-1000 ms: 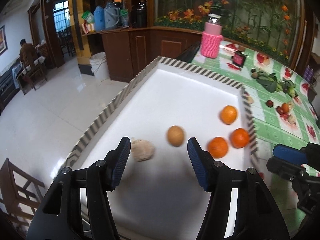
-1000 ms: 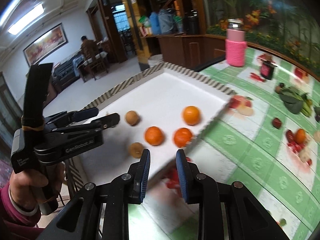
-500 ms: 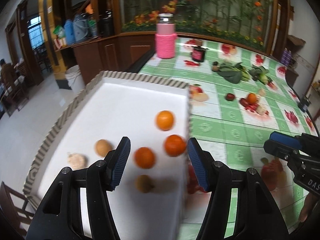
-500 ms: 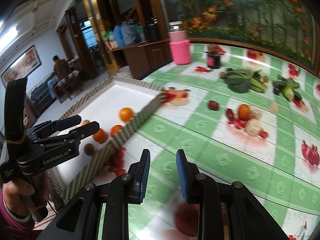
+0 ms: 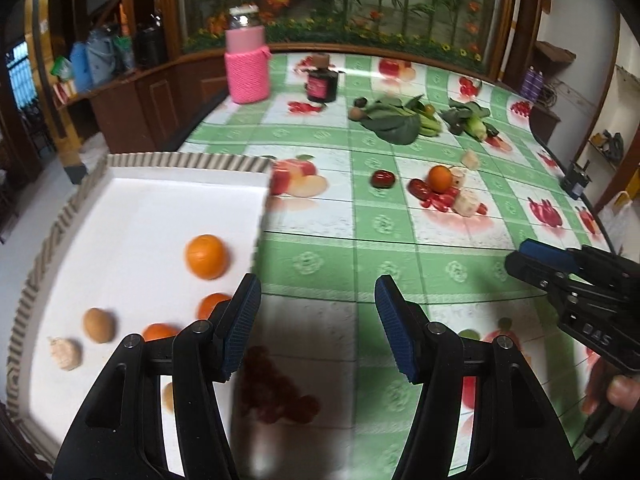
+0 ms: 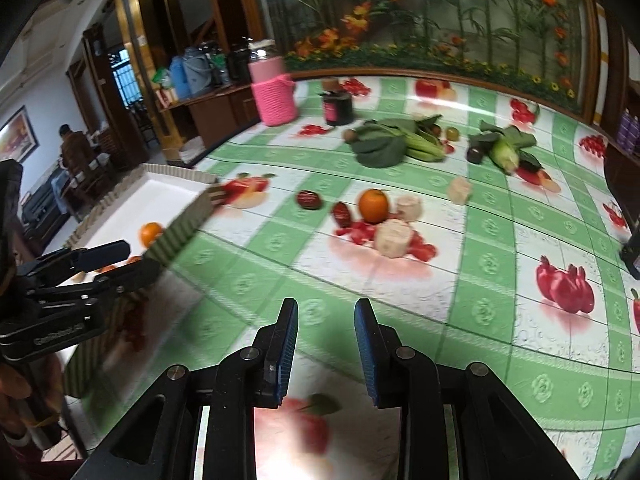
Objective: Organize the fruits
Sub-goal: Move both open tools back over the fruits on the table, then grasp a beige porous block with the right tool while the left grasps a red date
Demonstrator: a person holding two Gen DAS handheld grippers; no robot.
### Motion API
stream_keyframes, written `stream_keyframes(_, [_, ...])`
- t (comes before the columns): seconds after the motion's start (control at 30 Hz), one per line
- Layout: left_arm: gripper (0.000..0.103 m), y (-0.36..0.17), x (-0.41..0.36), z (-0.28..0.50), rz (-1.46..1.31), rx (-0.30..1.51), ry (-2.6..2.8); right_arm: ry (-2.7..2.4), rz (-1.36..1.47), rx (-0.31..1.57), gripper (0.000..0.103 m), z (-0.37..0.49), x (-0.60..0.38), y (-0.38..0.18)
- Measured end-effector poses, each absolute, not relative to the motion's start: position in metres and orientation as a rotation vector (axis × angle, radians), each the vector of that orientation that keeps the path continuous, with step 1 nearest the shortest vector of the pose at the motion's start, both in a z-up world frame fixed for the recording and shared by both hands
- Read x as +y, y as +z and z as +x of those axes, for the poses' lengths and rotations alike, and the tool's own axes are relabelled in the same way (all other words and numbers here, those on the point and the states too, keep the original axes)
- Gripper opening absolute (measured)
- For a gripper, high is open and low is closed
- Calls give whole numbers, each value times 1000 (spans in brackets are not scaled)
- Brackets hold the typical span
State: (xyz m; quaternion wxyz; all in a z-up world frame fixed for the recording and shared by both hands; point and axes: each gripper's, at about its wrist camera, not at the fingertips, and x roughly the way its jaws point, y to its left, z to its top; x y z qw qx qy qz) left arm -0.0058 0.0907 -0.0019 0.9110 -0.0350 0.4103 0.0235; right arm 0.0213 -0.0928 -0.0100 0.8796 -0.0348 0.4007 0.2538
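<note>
Several oranges (image 5: 206, 256) already lay in the white tray (image 5: 140, 200) at the bench's (image 5: 340, 248) left edge, while one orange (image 6: 373, 205) and two red dates (image 6: 309, 200) waited farther right among vegetables. Both the left tongs (image 5: 318, 324), half open, and the right tongs (image 6: 326, 344), narrower but just widening, held nothing.
</note>
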Motion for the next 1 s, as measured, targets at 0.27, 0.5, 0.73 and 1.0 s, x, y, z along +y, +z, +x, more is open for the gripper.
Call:
stream_keyframes(0.27, [60, -3, 82, 17, -70, 873, 16, 480, -82, 875, 29, 59, -105, -23])
stream_keyframes(0.5, [60, -2, 74, 39, -70, 919, -32, 466, -126, 912, 33, 97, -98, -35])
stream_keyframes(0.73, [60, -3, 60, 73, 13, 943, -57, 509, -102, 906, 33, 125, -91, -43])
stream_keyframes(1.0, [60, -18, 55, 123, 24, 1001, -117, 553, -44, 892, 29, 124, -103, -44])
